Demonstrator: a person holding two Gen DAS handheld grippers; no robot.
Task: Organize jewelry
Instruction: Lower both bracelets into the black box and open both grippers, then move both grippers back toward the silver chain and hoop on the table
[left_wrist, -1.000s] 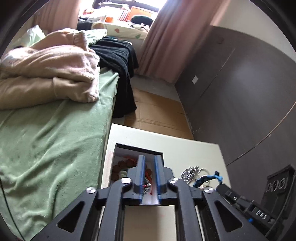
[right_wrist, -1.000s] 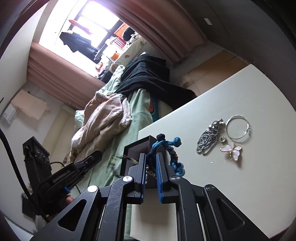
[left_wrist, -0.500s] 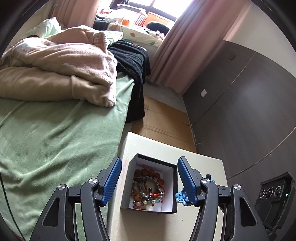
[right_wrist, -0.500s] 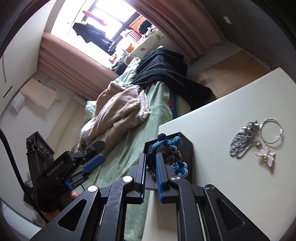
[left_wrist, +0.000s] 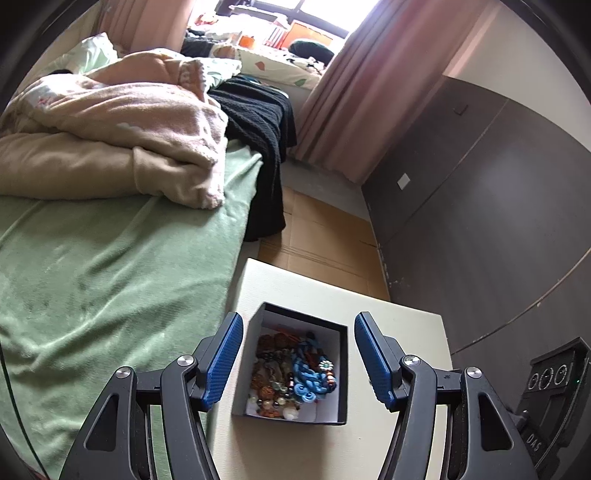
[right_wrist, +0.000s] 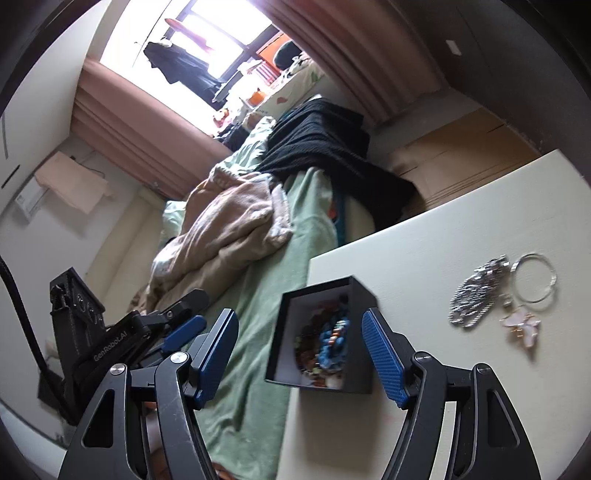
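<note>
A small black box (left_wrist: 343, 369) with a white inside stands on the white table (left_wrist: 295, 288) near its left edge. It holds several beaded bracelets and a blue braided bracelet (left_wrist: 308, 373). My left gripper (left_wrist: 298, 360) is open and empty above the box. My right gripper (right_wrist: 301, 354) is open and empty, just in front of the box (right_wrist: 360, 295); the blue bracelet (right_wrist: 334, 341) lies inside. To the right on the table lie a silver chain piece (right_wrist: 476, 291), a thin silver hoop (right_wrist: 535, 278) and a pink butterfly charm (right_wrist: 524, 325).
A bed with a green sheet (left_wrist: 110, 266) and a beige blanket (left_wrist: 110, 140) runs along the table's left side. A dark wall panel (left_wrist: 480, 203) stands on the right. My left gripper's body (right_wrist: 122, 332) shows at the left in the right wrist view.
My left gripper opened, let go of a beaded bracelet into the box and drew back. My right gripper opened and let the blue bracelet go into the box.
</note>
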